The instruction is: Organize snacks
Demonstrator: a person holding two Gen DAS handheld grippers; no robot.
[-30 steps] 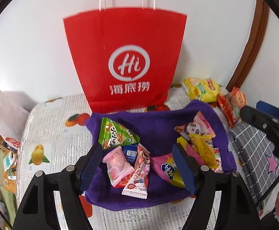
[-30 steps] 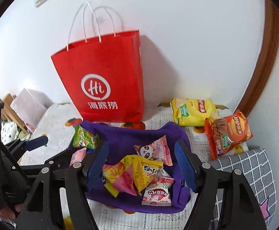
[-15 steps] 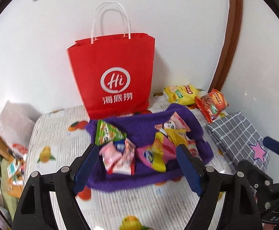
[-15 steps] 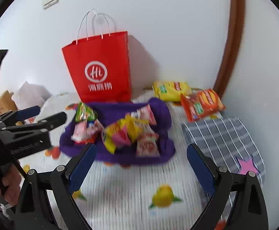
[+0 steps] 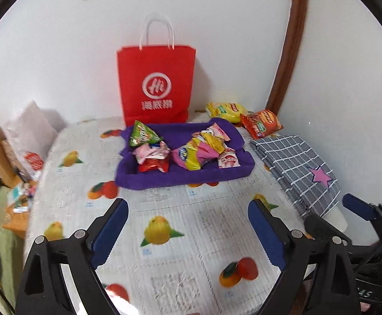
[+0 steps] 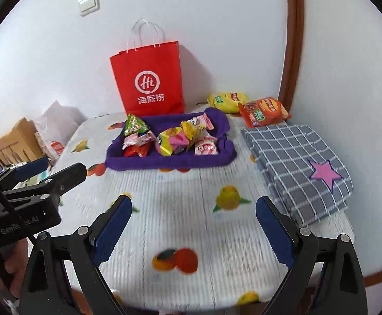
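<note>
Fingers (image 5: 109, 225) of our left gripper (image 5: 188, 225) and right gripper (image 6: 193, 225) gape, empty; we should approach the purple tray (image 5: 180, 178) squarely, choosing one snack packet (image 5: 145, 136) cleanly.

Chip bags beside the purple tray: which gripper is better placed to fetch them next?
Probably the right gripper: the orange chip bag and yellow chip bag lie on its side. Both grippers are open and far back.

A plain white wall (image 6: 217, 13) with a light switch (image 6: 88, 4), a brown wooden trim (image 6: 293, 39) running up it, and what may be a wooden chair (image 6: 12, 141) at left.
</note>
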